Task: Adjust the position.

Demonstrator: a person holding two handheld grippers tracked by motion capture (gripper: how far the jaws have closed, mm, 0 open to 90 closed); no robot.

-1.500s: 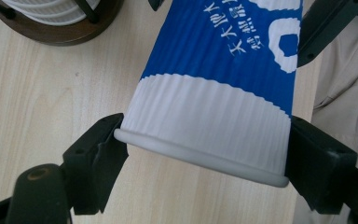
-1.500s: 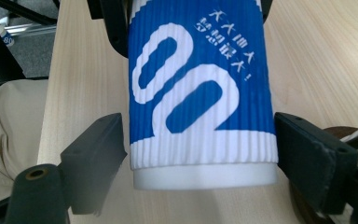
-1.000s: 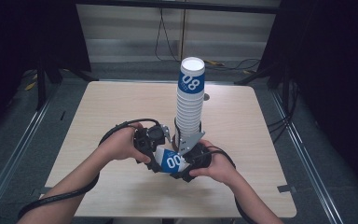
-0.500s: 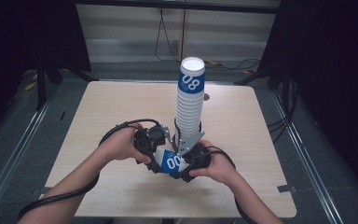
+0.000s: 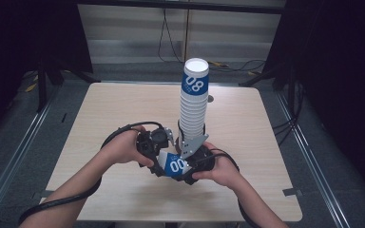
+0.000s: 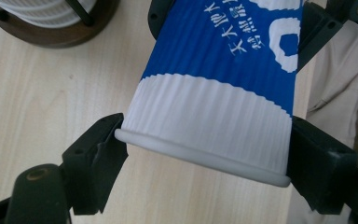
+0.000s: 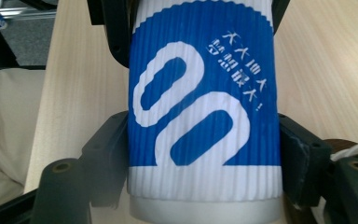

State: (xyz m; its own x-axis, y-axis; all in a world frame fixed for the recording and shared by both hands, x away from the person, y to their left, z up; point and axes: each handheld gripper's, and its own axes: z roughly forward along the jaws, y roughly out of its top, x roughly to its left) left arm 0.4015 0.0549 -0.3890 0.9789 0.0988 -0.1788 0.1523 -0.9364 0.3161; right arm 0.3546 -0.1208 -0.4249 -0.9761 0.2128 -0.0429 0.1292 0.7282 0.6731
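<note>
A blue and white ribbed paper cup point(image 5: 175, 165) marked "00" lies on its side just above the table, between both grippers. My left gripper point(image 5: 163, 158) comes in from the left. In the left gripper view its jaws press on the cup point(image 6: 214, 70) at the white rim end, so the left gripper point(image 6: 207, 140) is shut on it. My right gripper point(image 5: 184, 167) comes from the right and holds the other end. Its jaws have just been closing with the cup point(image 7: 200, 70) between them, and the right gripper point(image 7: 203, 135) now clamps both sides.
A tall stack of the same cups point(image 5: 193, 104), the top one marked "08", stands in a round wooden holder point(image 6: 51, 35) just behind the grippers. The light wooden table point(image 5: 123, 109) has dark floor and cables around it.
</note>
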